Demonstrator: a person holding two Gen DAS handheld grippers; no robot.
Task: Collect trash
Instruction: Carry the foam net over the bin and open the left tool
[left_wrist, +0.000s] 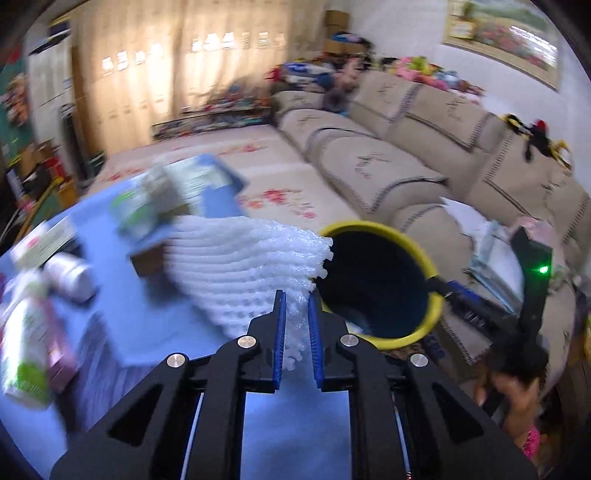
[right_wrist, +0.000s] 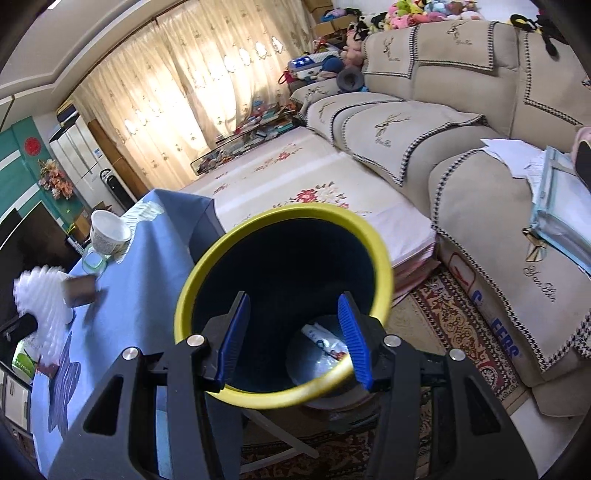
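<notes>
My left gripper (left_wrist: 295, 295) is shut on one end of a white foam net sleeve (left_wrist: 243, 266), lifted over the blue-clothed table (left_wrist: 107, 258). The net's far end points toward a dark bin with a yellow rim (left_wrist: 369, 226). My right gripper (right_wrist: 293, 299) holds this bin (right_wrist: 280, 214) by its near rim, tilted and off the floor beside the table, its blue pads (right_wrist: 232, 339) partway apart. A wrapper (right_wrist: 325, 343) lies at the bin's bottom. The right wrist view shows the foam net (right_wrist: 40, 291) at far left.
Cartons (left_wrist: 26, 332) and a white bottle (left_wrist: 70, 275) lie on the table's left side. A paper bowl (right_wrist: 107, 230) and a small clear cup (right_wrist: 92, 262) stand farther along it. A beige sofa (right_wrist: 480, 192) with papers fills the right, a floral mat (right_wrist: 314, 177) lies beyond.
</notes>
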